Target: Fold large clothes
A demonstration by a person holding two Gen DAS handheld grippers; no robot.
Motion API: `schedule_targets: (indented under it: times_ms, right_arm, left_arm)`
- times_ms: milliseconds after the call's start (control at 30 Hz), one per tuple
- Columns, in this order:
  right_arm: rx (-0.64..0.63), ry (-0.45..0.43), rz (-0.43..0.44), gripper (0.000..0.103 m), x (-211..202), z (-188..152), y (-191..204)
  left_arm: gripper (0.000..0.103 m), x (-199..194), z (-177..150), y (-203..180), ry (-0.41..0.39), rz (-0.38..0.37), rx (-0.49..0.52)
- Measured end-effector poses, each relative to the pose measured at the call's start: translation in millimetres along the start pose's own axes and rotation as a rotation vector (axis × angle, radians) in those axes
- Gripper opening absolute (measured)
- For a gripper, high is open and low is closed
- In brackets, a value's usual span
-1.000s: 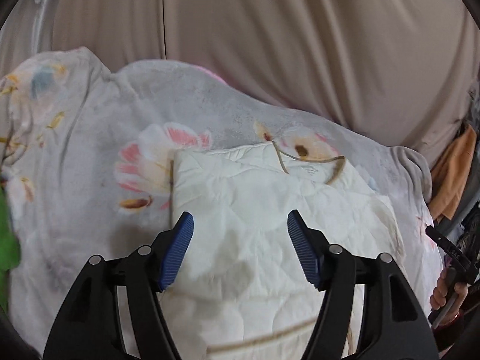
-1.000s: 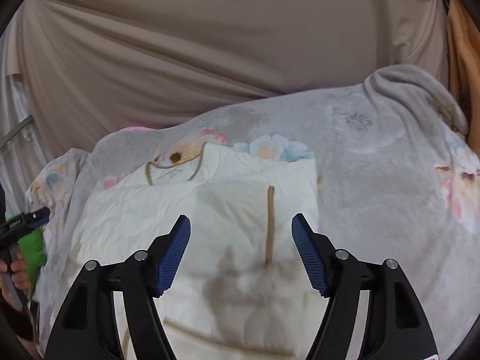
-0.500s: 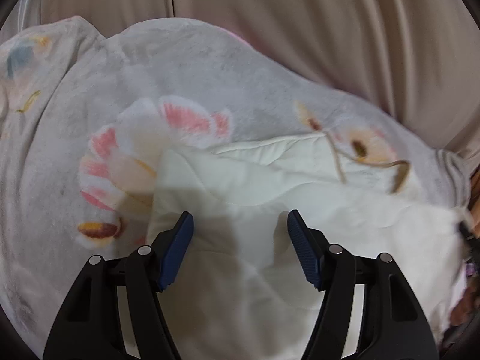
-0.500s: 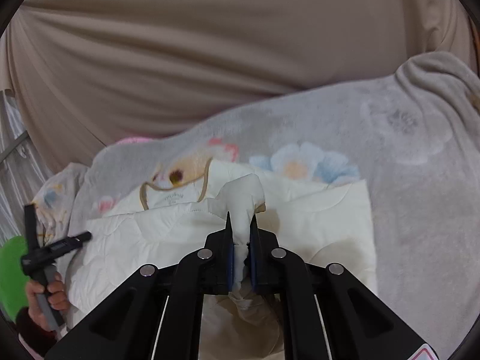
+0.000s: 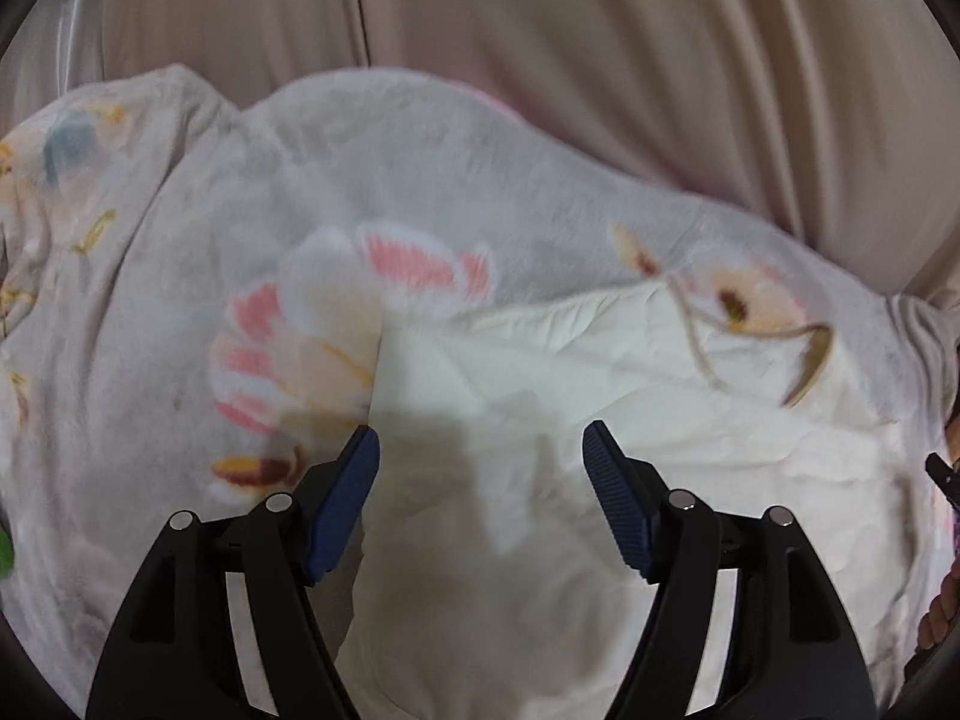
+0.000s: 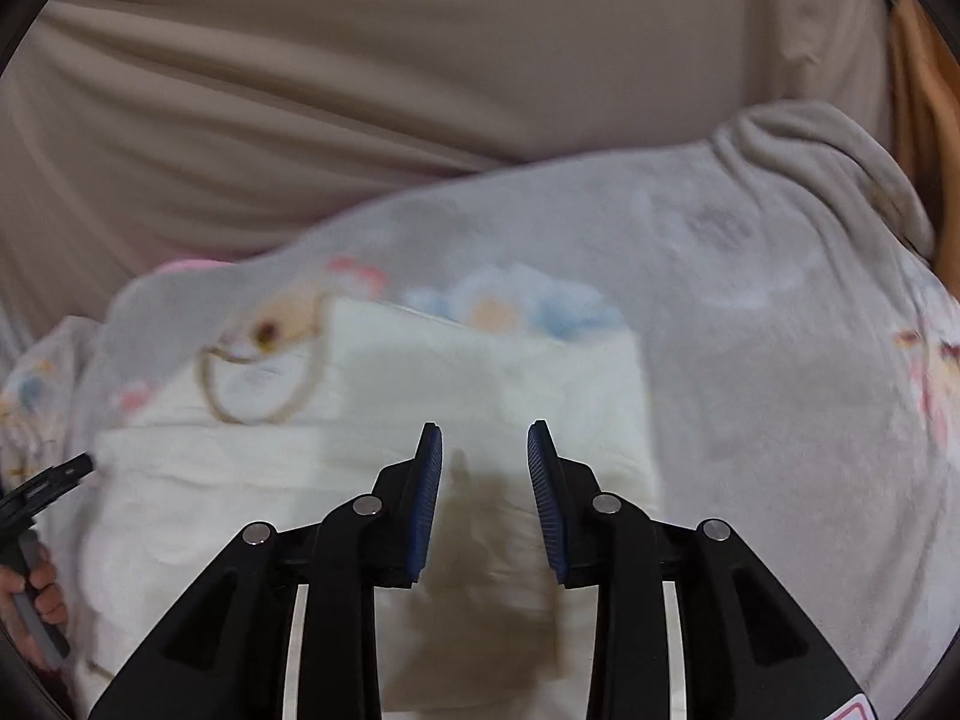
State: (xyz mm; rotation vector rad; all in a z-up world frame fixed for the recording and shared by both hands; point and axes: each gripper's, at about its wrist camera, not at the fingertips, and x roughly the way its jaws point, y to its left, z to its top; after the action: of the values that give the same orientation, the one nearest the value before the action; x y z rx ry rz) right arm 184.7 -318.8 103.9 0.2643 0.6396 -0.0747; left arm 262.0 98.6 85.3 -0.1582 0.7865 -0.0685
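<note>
Cream quilted garment [image 5: 600, 480] lies folded flat on a grey flowered blanket [image 5: 360, 180], its tan-trimmed neckline [image 6: 264, 372] at the far side. The left claw [image 5: 480, 462] hovers over the garment's left edge, pointing forward, jaws spread wide and empty. The right claw [image 6: 485, 462] hangs above the garment's right half, jaws parted by a narrower gap, nothing between them. Beige curtain [image 6: 360, 90] hangs beyond the blanket.
</note>
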Motion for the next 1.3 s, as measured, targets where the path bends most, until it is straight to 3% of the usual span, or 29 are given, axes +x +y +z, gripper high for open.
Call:
schedule_targets:
  times_ms: [100,200,267,333,433,567,600,633,733,800,900,1033,1167,1233,1300]
  right_arm:
    - [-0.087,0.031,0.149,0.03,9.5,10.9,59.5]
    - [-0.199,0.085,0.257,0.029,38.3,2.2,126.7]
    - [-0.267,0.165,0.295,0.022,67.7,-13.0,162.6]
    - [-0.317,0.219,0.267,0.019,91.6,-26.3,174.1]
    - [-0.36,0.181,0.176,0.016,103.3,-30.7,148.9]
    - [-0.197,0.172,0.062,0.015,102.4,-13.4,60.0]
    - [-0.172,0.167,0.038,0.009,101.5,-12.9,41.5]
    - [-0.14,0.167,0.031,0.003,99.9,-13.7,20.9]
    - [-0.038,0.162,0.035,0.002,95.0,-19.4,-21.5]
    - [0.012,0.163,0.058,0.002,92.3,-20.3,-31.6]
    - [0.017,0.129,0.006,0.003,83.9,-14.7,-28.7]
    - [0.089,0.056,-0.047,0.029,66.1,-2.4,-43.7]
    - [0.15,0.121,-0.044,0.029,78.5,4.0,-57.6]
    - [0.125,0.167,-0.087,0.023,96.4,1.6,-56.3]
    - [0.096,0.158,-0.119,0.018,107.0,-3.6,-55.7]
  left_arm:
    - [0.078,-9.6,15.3,-30.0,-0.018,-0.056,0.023]
    - [0.079,7.3,18.9,-67.3,0.009,-0.096,0.066]
    - [0.079,29.1,13.3,-84.1,0.039,-0.062,0.108]
    - [0.079,52.4,3.4,-88.3,0.048,0.014,0.139]
    - [0.082,69.7,-4.6,-70.9,0.036,0.068,0.151]
    - [0.089,74.3,-4.2,-34.7,0.033,0.11,0.098]
    - [0.091,75.4,-4.8,-24.0,0.037,0.115,0.068]
    - [0.092,76.6,-5.3,-15.7,0.042,0.104,0.039]
    - [0.096,81.2,-5.8,2.0,0.068,0.079,-0.051]
    - [0.096,82.0,-6.2,1.4,0.073,0.088,-0.054]
    - [0.096,81.2,-7.1,-1.2,0.071,0.105,-0.043]
    - [0.098,81.6,-8.4,1.7,0.074,0.105,-0.057]
    - [0.098,83.4,-8.1,0.3,0.076,0.117,-0.051]
    - [0.098,84.9,-7.8,2.0,0.085,0.117,-0.057]
    - [0.098,86.7,-7.2,4.5,0.091,0.115,-0.066]
